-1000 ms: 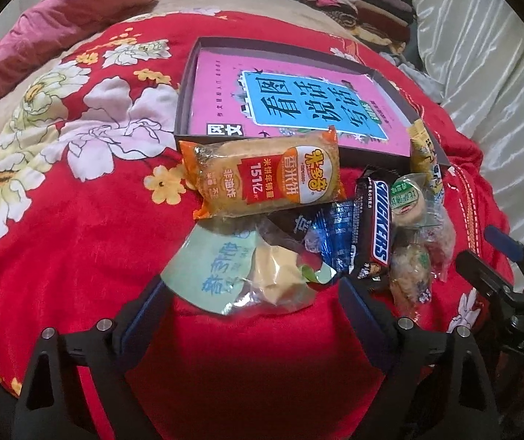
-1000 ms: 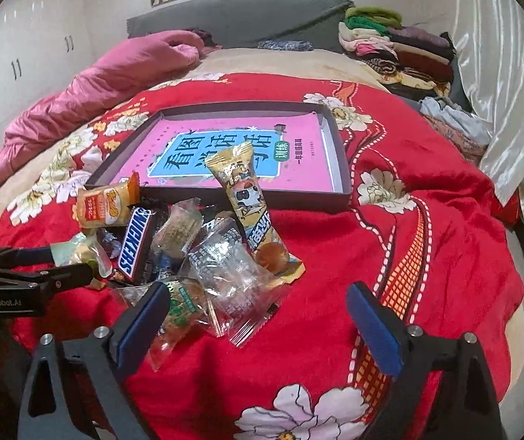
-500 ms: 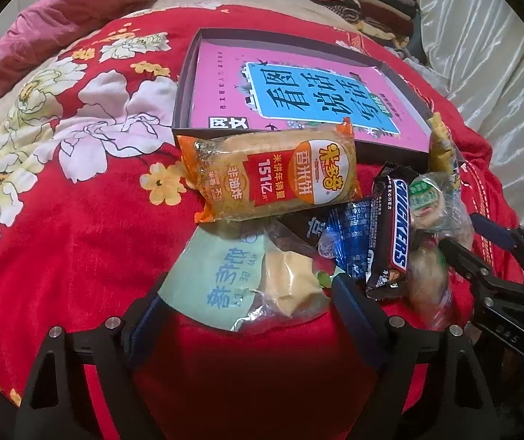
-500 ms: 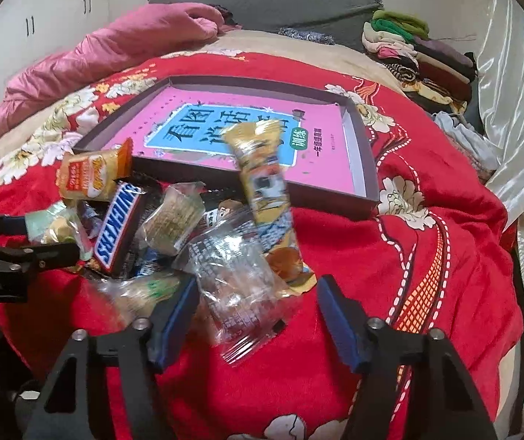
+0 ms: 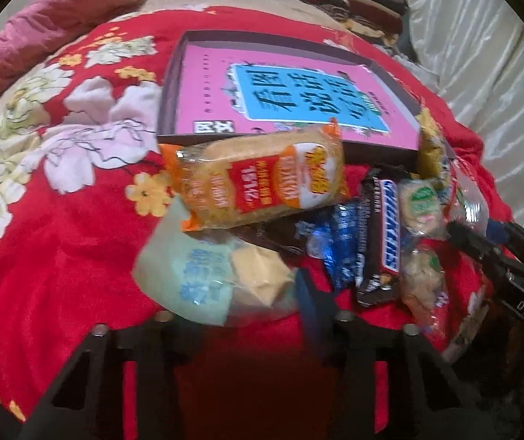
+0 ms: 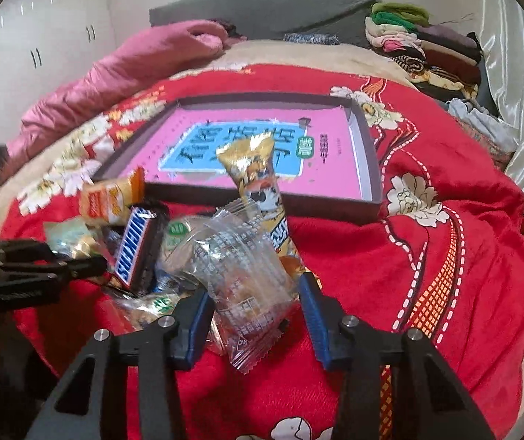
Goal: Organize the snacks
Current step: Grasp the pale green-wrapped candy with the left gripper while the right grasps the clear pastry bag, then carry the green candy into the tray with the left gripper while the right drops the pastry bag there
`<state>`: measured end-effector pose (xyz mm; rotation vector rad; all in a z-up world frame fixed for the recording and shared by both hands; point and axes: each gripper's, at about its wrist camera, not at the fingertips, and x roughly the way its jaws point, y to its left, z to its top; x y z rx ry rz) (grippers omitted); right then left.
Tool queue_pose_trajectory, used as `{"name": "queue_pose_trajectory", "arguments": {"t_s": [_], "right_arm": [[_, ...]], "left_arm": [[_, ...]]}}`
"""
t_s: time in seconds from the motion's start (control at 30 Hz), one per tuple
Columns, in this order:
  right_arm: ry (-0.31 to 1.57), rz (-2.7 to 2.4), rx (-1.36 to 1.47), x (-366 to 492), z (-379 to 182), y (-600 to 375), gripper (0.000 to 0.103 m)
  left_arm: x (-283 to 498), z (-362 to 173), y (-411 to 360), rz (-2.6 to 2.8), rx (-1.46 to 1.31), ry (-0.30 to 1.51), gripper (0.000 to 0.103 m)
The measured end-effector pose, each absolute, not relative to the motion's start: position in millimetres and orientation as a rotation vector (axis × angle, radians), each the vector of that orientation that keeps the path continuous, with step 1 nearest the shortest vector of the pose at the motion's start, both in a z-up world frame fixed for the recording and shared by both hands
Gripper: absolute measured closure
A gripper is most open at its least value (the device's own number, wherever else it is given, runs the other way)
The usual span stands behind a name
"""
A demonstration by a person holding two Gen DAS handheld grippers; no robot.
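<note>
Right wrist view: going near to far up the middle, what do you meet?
Right gripper → clear packet → yellow snack bar → pink-lined box → grey headboard

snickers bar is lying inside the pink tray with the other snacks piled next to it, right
Not quite. The Snickers bar is not inside the pink tray; it lies on the red bedspread in front of the tray, with the other snacks piled next to it. The right wrist view shows the tray holding no snacks.
</note>
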<state>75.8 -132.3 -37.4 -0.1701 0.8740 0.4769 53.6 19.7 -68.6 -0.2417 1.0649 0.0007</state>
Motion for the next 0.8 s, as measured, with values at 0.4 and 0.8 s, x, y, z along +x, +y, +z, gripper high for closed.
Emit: {"name": "queue_pose_trajectory", "arguments": {"t_s": [0.4, 0.8], "right_arm": [[0.777, 0.469, -0.056, 76, -15, -152, 0.057], [0.745, 0.448, 0.037, 92, -9, -169, 0.058]], "left_arm": [[37, -53, 33, -0.053, -0.340, 1.039, 0.063], [25, -23, 47, -0.021, -0.372, 0.968, 0.063]]}}
